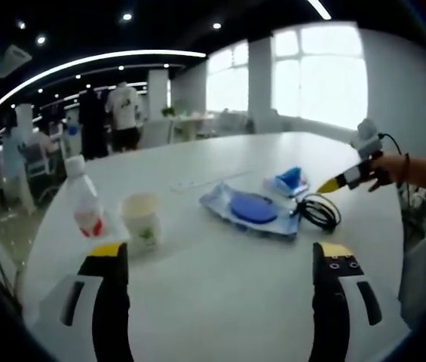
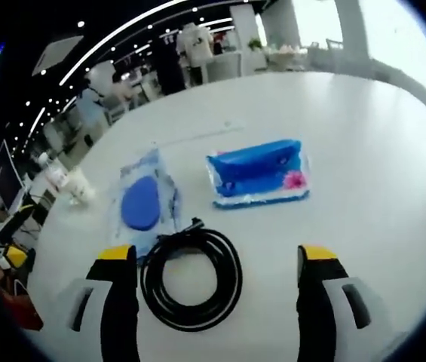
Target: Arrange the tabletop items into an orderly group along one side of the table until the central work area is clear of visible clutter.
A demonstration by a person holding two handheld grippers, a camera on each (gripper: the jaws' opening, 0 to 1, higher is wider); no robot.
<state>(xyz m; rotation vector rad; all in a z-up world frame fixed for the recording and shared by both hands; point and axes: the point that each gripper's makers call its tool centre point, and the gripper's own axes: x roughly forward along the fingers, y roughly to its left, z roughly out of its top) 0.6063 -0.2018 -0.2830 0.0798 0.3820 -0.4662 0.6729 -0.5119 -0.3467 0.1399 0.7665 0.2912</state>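
Note:
My left gripper (image 1: 219, 253) is open above the white table (image 1: 220, 302), nothing between its jaws. Ahead of it stand a clear bottle with a red label (image 1: 85, 202) and a paper cup (image 1: 142, 219). Further right lie a clear bag with a blue disc (image 1: 252, 209), a blue packet (image 1: 289, 181) and a coiled black cable (image 1: 320, 210). The right gripper (image 1: 335, 182), held by a hand, hovers beside the cable. In the right gripper view my right gripper (image 2: 218, 253) is open over the cable coil (image 2: 191, 277), with the blue disc bag (image 2: 143, 202) and blue packet (image 2: 260, 172) beyond.
The bottle (image 2: 53, 172) and cup (image 2: 79, 185) stand small near the far left table edge. A thin white strip (image 2: 197, 136) lies past the bag. A person (image 1: 126, 113) stands among desks and chairs behind the table.

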